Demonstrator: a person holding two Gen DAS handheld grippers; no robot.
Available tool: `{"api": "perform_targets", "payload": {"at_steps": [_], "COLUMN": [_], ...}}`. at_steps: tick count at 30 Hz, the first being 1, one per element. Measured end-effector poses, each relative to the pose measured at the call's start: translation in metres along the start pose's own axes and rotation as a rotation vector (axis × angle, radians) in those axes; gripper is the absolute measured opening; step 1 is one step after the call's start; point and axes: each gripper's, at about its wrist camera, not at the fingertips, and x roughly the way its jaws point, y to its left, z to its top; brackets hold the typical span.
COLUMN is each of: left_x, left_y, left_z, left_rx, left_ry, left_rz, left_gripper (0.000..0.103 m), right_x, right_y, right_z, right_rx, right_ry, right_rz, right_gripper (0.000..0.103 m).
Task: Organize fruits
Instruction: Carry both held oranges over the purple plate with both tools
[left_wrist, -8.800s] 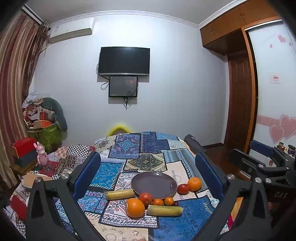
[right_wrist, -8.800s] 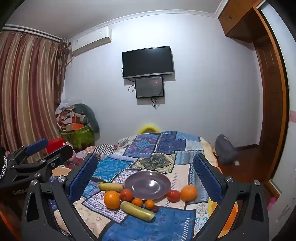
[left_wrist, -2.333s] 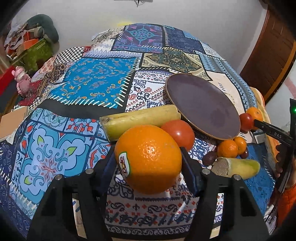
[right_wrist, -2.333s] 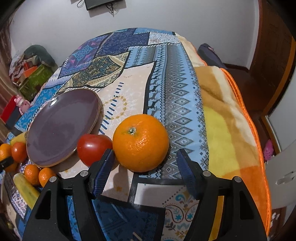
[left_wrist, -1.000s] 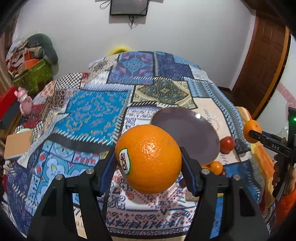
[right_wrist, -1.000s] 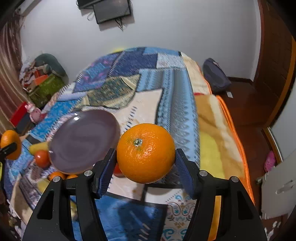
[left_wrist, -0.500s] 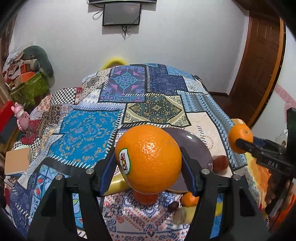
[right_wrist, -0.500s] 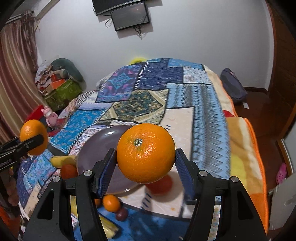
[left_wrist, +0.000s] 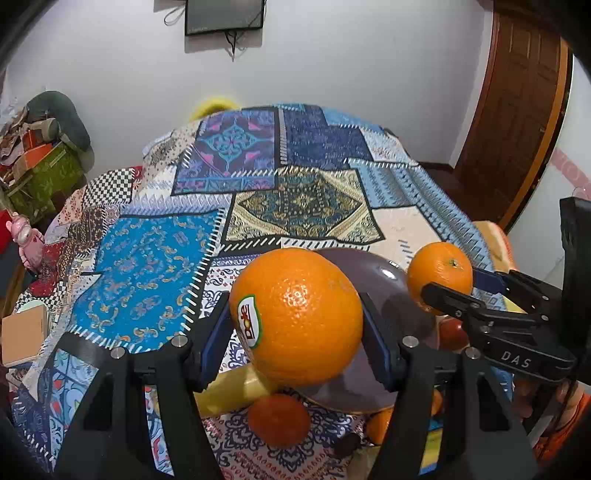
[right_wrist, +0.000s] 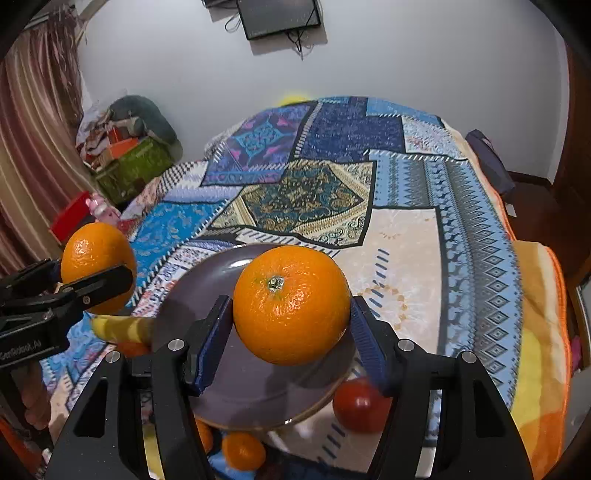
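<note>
Orange and dimpled, the big round stickered orange (left_wrist: 299, 317) sits clamped between the blue pads of the left gripper (left_wrist: 299, 325), while the right gripper (right_wrist: 291, 325) pinches a second round orange with a green stem scar (right_wrist: 291, 304) across its middle. Both likely feel firm and fairly heavy, with waxy peel that could slip, so a grip across the widest part suits them. Just beyond and below the fingers lies the dark purple round plate (right_wrist: 236, 391) on the patchwork quilt (right_wrist: 406, 251). Each orange hides much of the plate; the red tomato (right_wrist: 360, 406), small tangerines (right_wrist: 243, 450) and yellow banana (right_wrist: 118, 328) are partly covered.
</note>
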Motion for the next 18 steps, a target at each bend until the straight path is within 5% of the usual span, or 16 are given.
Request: {"api": "perform_targets", "payload": {"at_steps": [18], "left_x": [0.050], "left_y": [-0.010], "left_z": [0.001], "left_rx": [0.052], "left_ry": [0.102], "left_rz": [-0.022], "left_gripper": [0.064], "right_x": [0.044], "right_y": [0.005], "right_z": [-0.002], "right_rx": [-0.068], "right_ry": [0.129], "right_rz": [0.011], "right_gripper": [0.060]}}
